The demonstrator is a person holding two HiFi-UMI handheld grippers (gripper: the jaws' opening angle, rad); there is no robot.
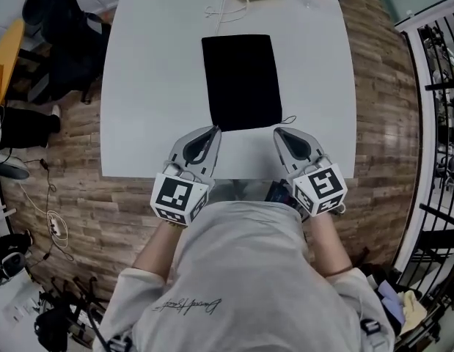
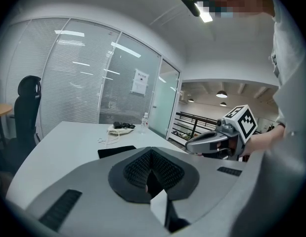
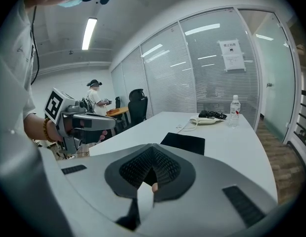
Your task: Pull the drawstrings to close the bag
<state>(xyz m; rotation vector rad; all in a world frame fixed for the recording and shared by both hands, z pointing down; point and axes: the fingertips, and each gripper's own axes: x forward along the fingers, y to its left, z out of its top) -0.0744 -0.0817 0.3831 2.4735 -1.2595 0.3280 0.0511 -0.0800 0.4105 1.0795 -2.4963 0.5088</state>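
Left gripper (image 1: 212, 132) and right gripper (image 1: 279, 132): both pressed shut, empty.
They sit just by the lower corners of the black bag (image 1: 241, 81), mid-frame on the table (image 1: 153, 86). Only the right gripper view shows a far person (image 3: 97, 98).

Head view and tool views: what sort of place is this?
Probably an office meeting room: a long white table, glass partition walls with blinds, and a black office chair beside the table.
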